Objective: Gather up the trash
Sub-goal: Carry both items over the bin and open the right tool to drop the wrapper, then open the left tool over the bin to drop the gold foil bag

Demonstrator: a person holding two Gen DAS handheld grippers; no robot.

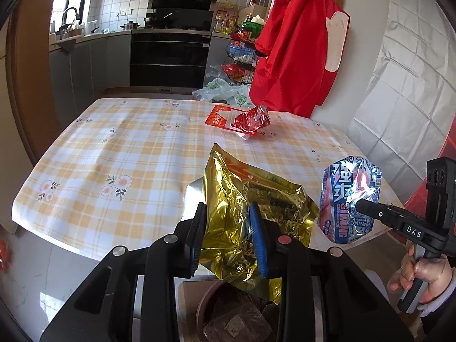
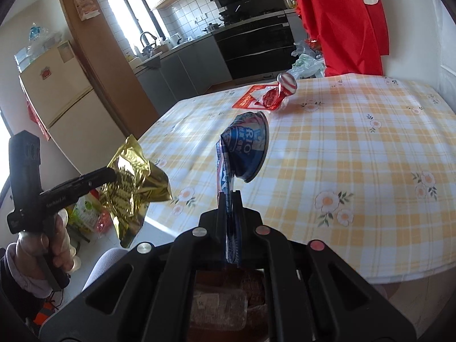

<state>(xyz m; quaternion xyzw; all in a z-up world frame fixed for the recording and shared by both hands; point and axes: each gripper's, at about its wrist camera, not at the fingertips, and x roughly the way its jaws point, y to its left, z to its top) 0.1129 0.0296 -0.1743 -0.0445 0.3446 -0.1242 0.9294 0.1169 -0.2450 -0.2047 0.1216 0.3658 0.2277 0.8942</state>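
Observation:
My left gripper (image 1: 228, 228) is shut on a crumpled gold foil bag (image 1: 245, 199), held in the air over the near edge of the table; from the right wrist view the same gold foil bag (image 2: 134, 182) hangs at the left from that gripper (image 2: 112, 175). My right gripper (image 2: 230, 199) is shut on a flattened blue and white drink can (image 2: 242, 148), lifted above the tablecloth; in the left wrist view this can (image 1: 349, 196) hangs from the right gripper (image 1: 359, 203) at the right. A crushed red can (image 1: 252, 121) and a red card (image 1: 218, 115) lie at the table's far side.
The table wears a yellow checked cloth with flowers (image 1: 114, 154). A brown bin with dark wrappers (image 1: 236, 313) sits below the near edge. A red garment (image 1: 296, 42) hangs at the far right. Plastic bags (image 1: 222, 89) lie on the kitchen floor beyond.

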